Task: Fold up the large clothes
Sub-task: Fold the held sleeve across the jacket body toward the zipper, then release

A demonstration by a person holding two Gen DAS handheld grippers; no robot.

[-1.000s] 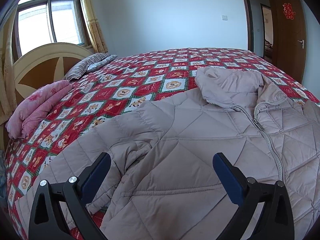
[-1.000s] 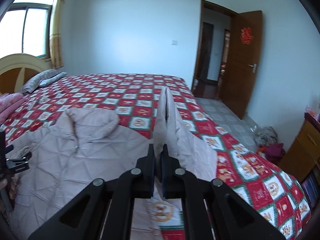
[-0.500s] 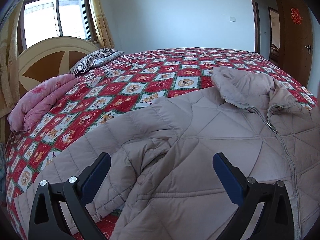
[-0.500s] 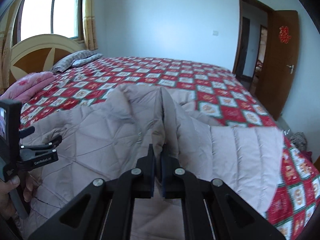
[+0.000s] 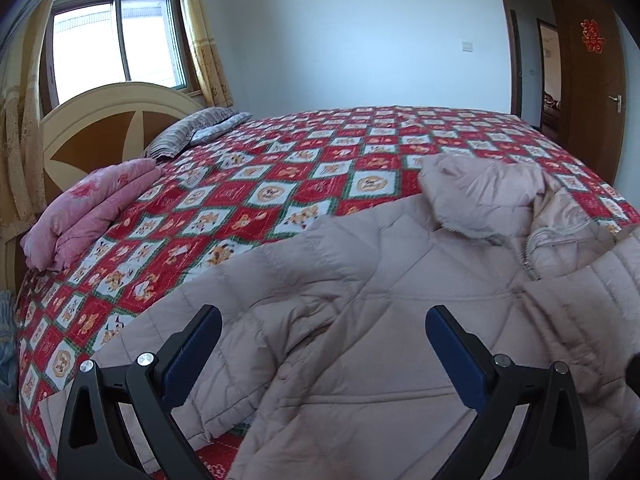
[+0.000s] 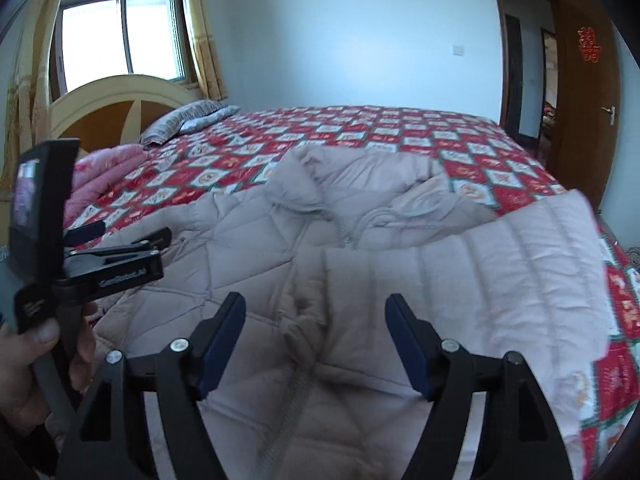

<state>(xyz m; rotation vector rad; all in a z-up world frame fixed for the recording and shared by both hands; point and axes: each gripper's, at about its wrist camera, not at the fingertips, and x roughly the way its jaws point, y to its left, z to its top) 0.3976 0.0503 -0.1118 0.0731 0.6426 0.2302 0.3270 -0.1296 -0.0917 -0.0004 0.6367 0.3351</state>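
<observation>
A beige quilted puffer jacket [image 5: 400,300] lies front up on the bed, collar toward the far side, zipper down its middle. Its right sleeve [image 6: 500,280] is laid across the chest. My right gripper [image 6: 316,336] hovers just above the jacket's front with its jaws opening; the cloth lies below them, free of the pads. My left gripper [image 5: 324,344] stands open over the jacket's left side, near its crumpled left sleeve [image 5: 248,344], with nothing between its fingers. In the right wrist view the left gripper [image 6: 92,252] appears at the left, held by a hand [image 6: 24,368].
The bed carries a red, white and green patterned cover [image 5: 280,184]. A folded pink quilt [image 5: 88,212] and a striped pillow [image 5: 192,136] lie by the rounded headboard [image 5: 100,128]. A window is behind it, an open wooden door [image 5: 592,92] at the right.
The right gripper carried the pinched sleeve leftward and down over the jacket's chest, then let it go as its jaws came apart. The left gripper stayed where it was, open.
</observation>
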